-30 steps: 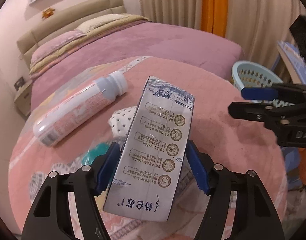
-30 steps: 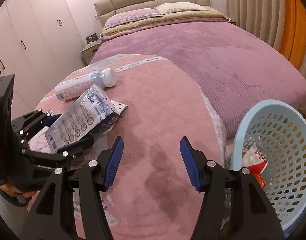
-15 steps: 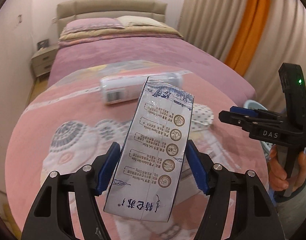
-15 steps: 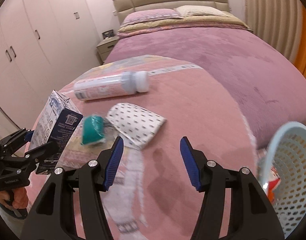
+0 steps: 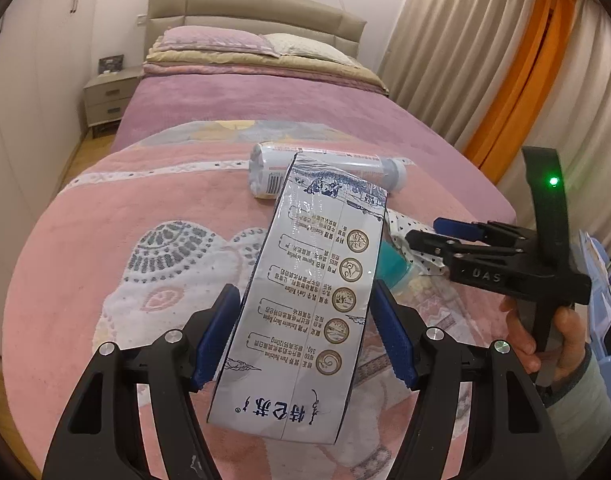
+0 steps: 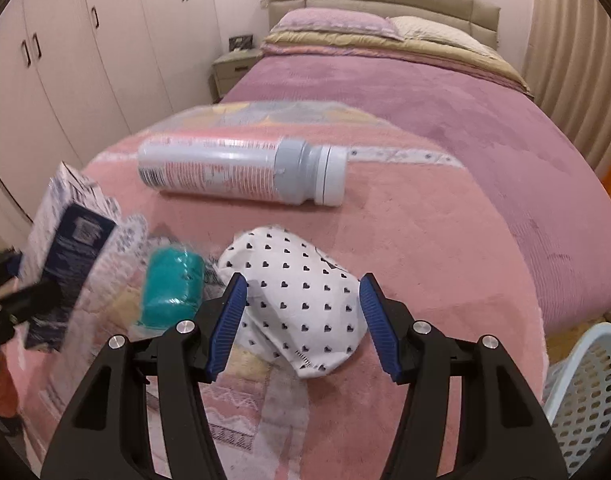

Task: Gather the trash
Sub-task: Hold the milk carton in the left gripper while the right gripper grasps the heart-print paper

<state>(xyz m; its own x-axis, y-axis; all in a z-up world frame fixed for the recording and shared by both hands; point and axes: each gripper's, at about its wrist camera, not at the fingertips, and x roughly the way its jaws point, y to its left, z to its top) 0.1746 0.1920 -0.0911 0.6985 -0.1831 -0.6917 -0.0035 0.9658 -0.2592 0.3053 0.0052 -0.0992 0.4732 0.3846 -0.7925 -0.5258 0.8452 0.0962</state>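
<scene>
While the bed (image 5: 265,96) fills the room behind, a pink blanket (image 5: 117,216) covers its near end and carries the trash. At the right edge stands a perforated basket (image 6: 585,392). A white bottle (image 6: 241,170) lies on its side across the blanket, cap to the right in the right wrist view. The milk carton (image 5: 317,292) is held off the blanket, clamped between the left gripper's (image 5: 305,332) pads, its long axis running away from the camera. A heart-dotted wrapper (image 6: 301,296) lies between the spread fingers of the right gripper (image 6: 303,320), beside a teal packet (image 6: 171,288).
</scene>
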